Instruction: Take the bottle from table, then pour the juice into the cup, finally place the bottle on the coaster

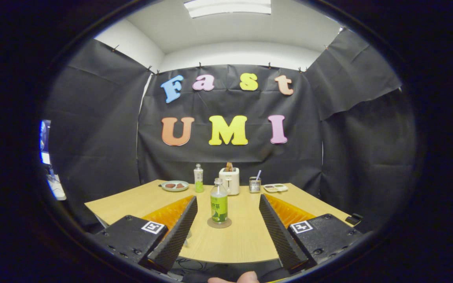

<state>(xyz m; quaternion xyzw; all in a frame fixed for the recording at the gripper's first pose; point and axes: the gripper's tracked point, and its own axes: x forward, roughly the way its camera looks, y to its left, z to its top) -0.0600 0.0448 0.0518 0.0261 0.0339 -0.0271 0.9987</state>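
Now the gripper (pixel 226 230) hovers over the near edge of the wooden table (pixel 132 204), its 2 fingers spread wide apart and holding nothing. Between them, just ahead at 12 o'clock, a bottle (pixel 219 204) with a green label stands upright on a round coaster (pixel 219 223); neither finger touches it. Pale liquid shows in the bottle and its cap is on.

Farther back along the table, near the black cloth wall, a row of things stands. At about 11 o'clock from the bottle is a second, smaller bottle (pixel 198 178), upright, and just beyond it toward 10 o'clock a plate (pixel 175 186) with brownish food on it. Right behind the bottle at 12 o'clock sits a white toaster (pixel 229 181) with something sticking out of its top. At 1 o'clock a metal cup (pixel 254 184) holds a straw, and at 2 o'clock lies a small tray (pixel 275 188).
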